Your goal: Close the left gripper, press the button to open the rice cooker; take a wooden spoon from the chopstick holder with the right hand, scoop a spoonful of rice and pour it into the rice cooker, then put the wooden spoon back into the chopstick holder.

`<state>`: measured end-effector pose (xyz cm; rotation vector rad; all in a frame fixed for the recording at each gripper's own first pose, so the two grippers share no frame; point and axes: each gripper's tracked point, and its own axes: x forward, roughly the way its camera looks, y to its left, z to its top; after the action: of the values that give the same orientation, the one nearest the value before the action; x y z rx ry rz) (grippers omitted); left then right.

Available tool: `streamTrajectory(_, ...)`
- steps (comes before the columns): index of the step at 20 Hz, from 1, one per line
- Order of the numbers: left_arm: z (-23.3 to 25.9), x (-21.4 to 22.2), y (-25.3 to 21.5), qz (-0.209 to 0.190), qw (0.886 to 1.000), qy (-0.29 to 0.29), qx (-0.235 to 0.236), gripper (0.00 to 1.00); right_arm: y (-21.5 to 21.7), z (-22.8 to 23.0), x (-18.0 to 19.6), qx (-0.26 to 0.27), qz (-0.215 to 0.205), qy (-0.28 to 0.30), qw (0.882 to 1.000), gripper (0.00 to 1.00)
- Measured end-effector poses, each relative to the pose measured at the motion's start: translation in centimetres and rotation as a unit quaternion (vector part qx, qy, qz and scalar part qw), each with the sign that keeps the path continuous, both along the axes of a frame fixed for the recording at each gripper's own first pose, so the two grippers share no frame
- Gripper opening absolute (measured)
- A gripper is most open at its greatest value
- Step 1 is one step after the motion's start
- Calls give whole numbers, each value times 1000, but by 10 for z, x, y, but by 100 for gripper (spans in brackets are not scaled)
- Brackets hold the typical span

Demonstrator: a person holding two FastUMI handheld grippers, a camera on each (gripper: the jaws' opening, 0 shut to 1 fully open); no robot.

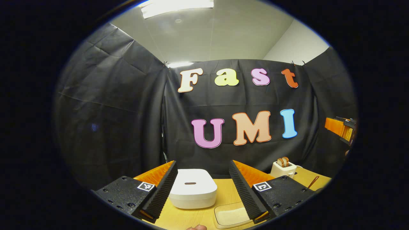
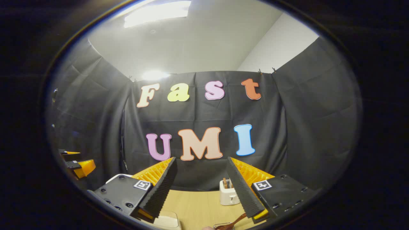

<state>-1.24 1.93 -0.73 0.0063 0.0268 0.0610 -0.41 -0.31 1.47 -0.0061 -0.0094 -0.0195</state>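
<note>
White rice cooker (image 1: 193, 188) with a dark slot on its lid, pale wood-grain worktop (image 1: 223, 191), cream toaster (image 1: 283, 169) holding brown toast, clear tray of white rice (image 1: 230, 214), reddish-brown wooden spoon (image 2: 231, 222), black-and-white square markers (image 1: 262, 186) on the gripper bodies

No legible text; perhaps only square coded markers (image 1: 145, 186) on the tongs' bodies.

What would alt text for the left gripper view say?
The open left gripper points at a closed white rice cooker on a wooden table. A tray of rice lies nearer, and a toaster stands far right.
</note>
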Motion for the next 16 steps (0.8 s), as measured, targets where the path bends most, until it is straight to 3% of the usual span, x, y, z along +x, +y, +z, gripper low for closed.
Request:
streamTrajectory(2, -3, -1, 2, 1, 1000, 3, -4, 94, 0, 0, 1, -5, 4, 0, 1000, 95)
streamTrajectory(4, -3, -2, 6, 3, 1000, 4, -3, 94, 1, -2, 0, -7, 7, 4, 1000, 99)
streamTrajectory(16, -13, 19, 21, 13, 1000, 16, -7, 94, 10, -18, -1, -5, 4, 29, 1000, 100)
